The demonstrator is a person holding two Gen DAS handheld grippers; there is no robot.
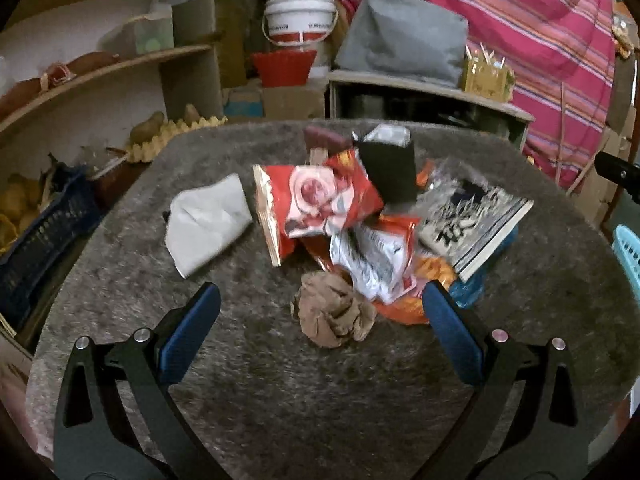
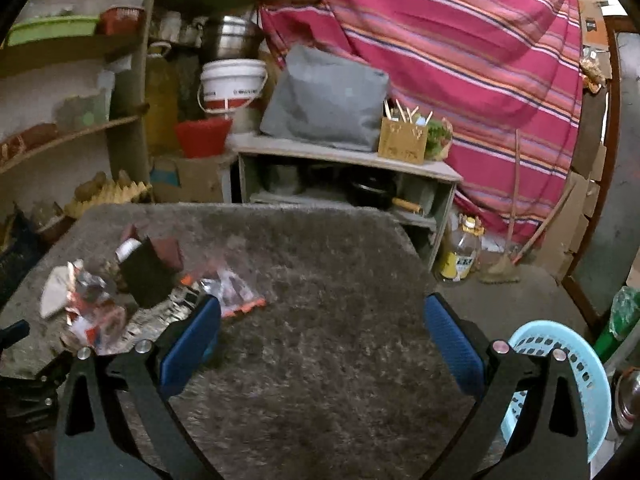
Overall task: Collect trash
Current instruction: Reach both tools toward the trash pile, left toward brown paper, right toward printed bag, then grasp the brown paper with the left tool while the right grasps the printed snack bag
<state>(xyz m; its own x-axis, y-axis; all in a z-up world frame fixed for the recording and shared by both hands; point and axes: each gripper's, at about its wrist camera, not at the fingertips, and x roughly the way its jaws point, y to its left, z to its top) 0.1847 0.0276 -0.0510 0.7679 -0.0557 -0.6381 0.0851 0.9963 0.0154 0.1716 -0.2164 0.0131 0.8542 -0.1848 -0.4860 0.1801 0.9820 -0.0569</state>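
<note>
Grey shaggy mat [image 1: 280, 380]: covers the table, carries all trash. Light blue basket [image 2: 560, 344]: off the mat's right edge, near side. Book [image 1: 480, 220]: right of the heap. Red snack wrapper [image 1: 320, 200]: heap centre. Grey paper [image 1: 208, 220]: left, apart. Brown crumpled paper [image 1: 336, 312]: nearest, between the wide-spread fingers of the left gripper [image 1: 320, 308]. Right gripper [image 2: 320, 320]: spread wide, empty, over bare mat.

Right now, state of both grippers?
Left gripper: open, empty, over the crumpled brown paper.
Right gripper: open, empty, above bare carpet.
</note>
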